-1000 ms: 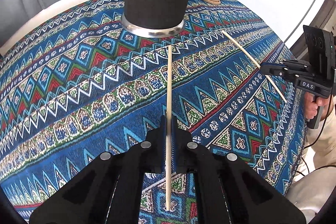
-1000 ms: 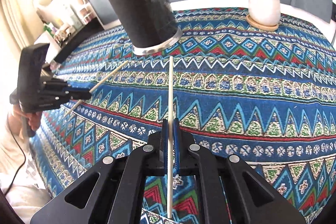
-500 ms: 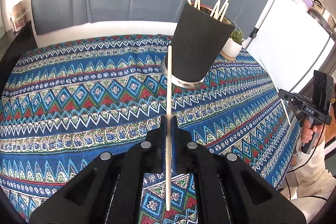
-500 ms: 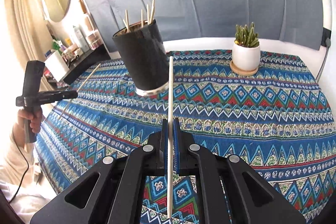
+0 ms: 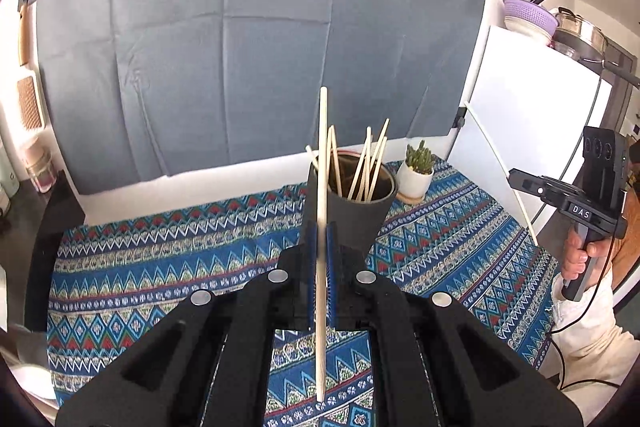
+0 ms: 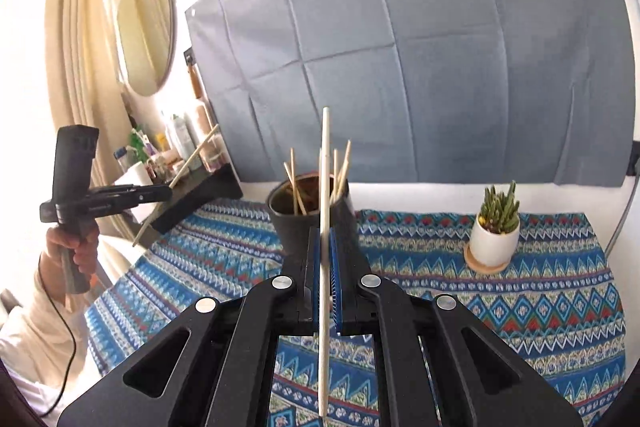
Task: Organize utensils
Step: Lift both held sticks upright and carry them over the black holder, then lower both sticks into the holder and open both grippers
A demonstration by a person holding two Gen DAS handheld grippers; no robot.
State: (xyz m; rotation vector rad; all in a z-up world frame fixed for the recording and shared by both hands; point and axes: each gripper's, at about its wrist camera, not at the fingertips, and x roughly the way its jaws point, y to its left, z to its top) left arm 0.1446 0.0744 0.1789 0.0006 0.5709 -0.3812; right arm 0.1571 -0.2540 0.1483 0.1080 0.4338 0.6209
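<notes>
Wooden chopstick (image 5: 321, 227) is clenched in left gripper (image 5: 320, 259) jaws, another chopstick (image 6: 325, 239) in right gripper (image 6: 326, 267); both are held above the desk (image 6: 520, 291), presumably for the black holder (image 5: 352, 211).

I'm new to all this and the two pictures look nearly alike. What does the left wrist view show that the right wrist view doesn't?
Only the left wrist view shows the white fridge with a purple colander and pots on top, and the right gripper seen from the side.

Only the right wrist view shows the round mirror, the curtain, a shelf of bottles, and the left gripper from the side.

Both show a gripper shut on one chopstick, the dark cup of chopsticks, the cactus pot, the patterned cloth and the grey backdrop.
</notes>
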